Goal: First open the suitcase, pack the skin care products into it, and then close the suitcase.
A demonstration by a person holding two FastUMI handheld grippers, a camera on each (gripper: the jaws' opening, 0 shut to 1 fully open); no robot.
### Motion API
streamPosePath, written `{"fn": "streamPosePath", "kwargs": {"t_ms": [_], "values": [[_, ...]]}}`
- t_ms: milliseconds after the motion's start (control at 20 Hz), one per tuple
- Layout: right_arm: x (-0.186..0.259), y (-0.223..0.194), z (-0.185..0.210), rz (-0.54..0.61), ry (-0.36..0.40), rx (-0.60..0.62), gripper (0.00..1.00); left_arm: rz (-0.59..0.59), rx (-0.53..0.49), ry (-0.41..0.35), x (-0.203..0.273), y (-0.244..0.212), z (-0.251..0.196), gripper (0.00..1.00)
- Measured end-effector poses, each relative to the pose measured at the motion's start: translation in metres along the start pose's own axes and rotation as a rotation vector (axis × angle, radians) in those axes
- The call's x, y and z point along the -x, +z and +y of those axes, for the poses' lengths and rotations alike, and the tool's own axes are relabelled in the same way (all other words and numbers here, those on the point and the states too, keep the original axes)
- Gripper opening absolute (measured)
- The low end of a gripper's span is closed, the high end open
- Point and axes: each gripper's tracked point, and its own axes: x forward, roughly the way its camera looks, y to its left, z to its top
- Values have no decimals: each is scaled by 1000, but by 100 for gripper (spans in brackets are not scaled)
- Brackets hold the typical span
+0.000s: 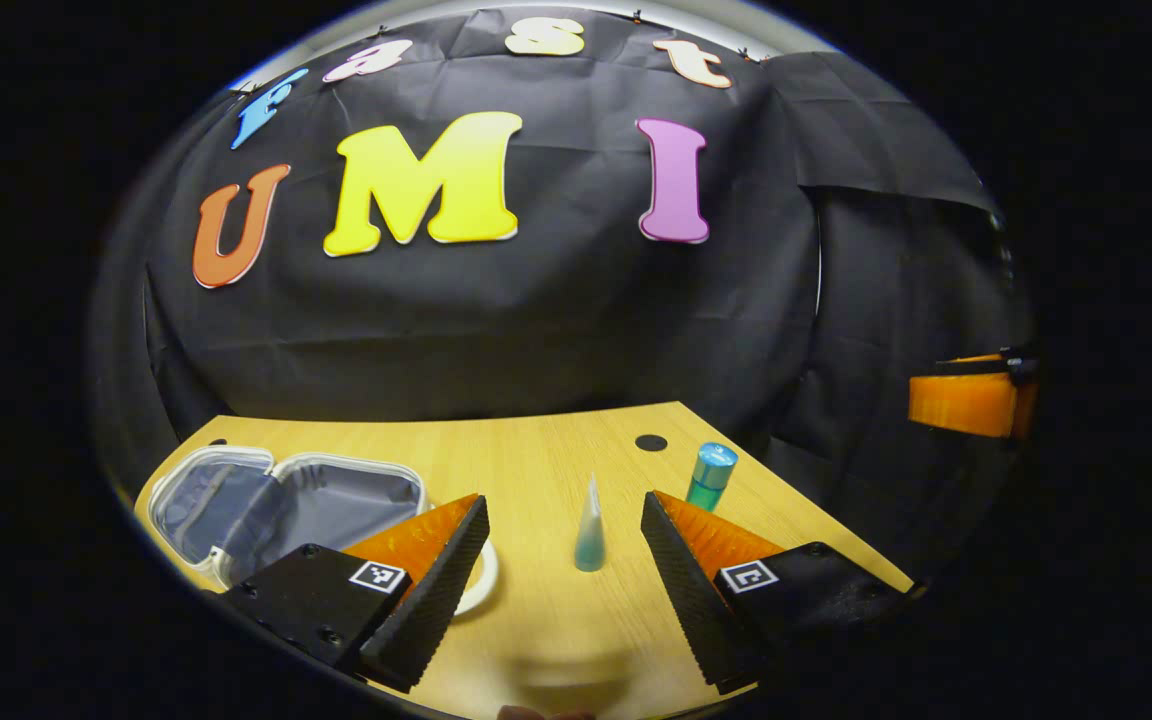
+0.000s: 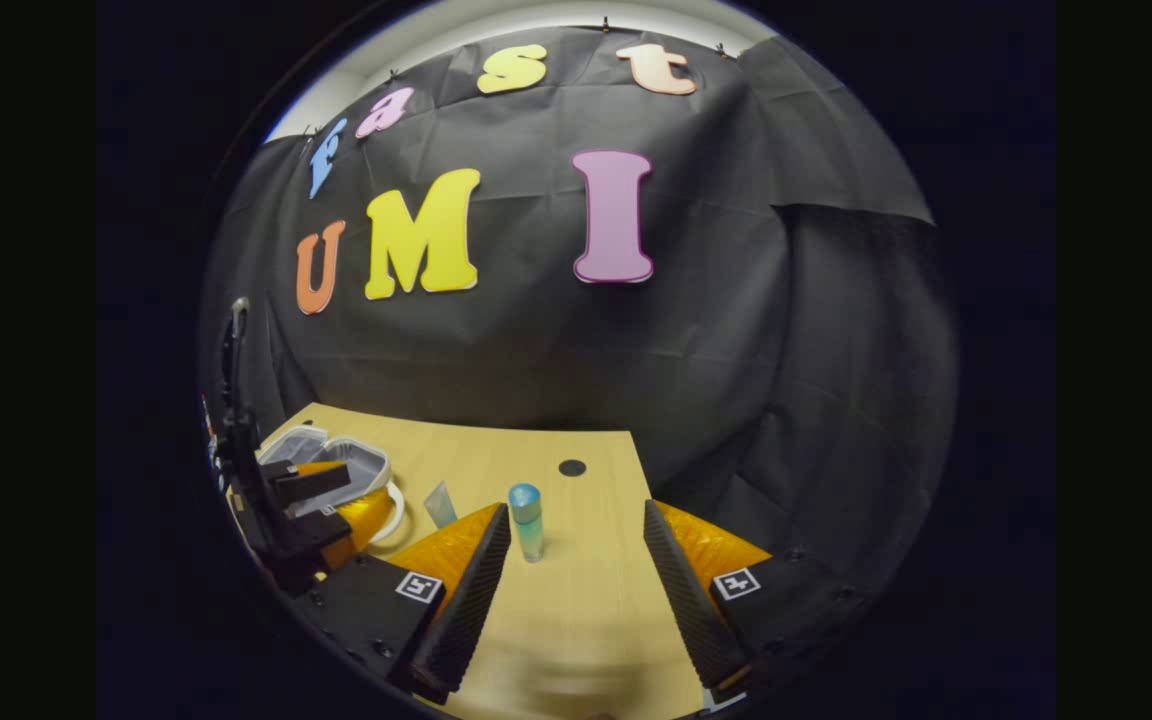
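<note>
the suitcase (image 1: pixel 281 505) lies open at the left end of the desk (image 1: pixel 546 460), both halves spread flat with the grey lining upward, so the opening step reads as done and packing is the step in hand. just right of it, partly behind the left gripper's finger, sits a white round item (image 1: pixel 481 580), probably a jar or lid; its kind cannot be confirmed. the left gripper (image 1: pixel 564 585) hangs above the desk with its jaws wide open and empty, and the pale blue tube (image 1: pixel 590 530) stands upright in line with the gap between them, a little ahead. further right stands the teal bottle (image 1: pixel 711 477), upright, near the desk's right edge. in the right gripper view the right gripper (image 2: pixel 576 590) also has its jaws open and empty, with the bottle just ahead of its left finger. recommended procedure: advance the left gripper until the tube sits squarely between the pads, grip low on the wider body, not the narrow tip, and close gently, since a standing tube tips easily. carry it left and lower it well inside the suitcase, clear of the rim.
</note>
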Motion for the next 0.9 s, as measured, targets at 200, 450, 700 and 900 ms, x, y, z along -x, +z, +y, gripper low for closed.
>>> {"fn": "streamPosePath", "kwargs": {"t_ms": [200, 450, 700, 900], "values": [[1, -15, -27, 44, -29, 23, 79, 78, 7, 21, -39, -42, -10, 98], [1, -31, -47, 96, -61, 14, 79, 182, 47, 44, -83, -91, -5, 98], [-3, -36, -46, 113, -53, 24, 79, 221, 62, 62, -104, -104, -3, 94], [-9, -36, -44, 115, -51, 7, 79, 245, 54, 35, -112, -110, -12, 80]]}}
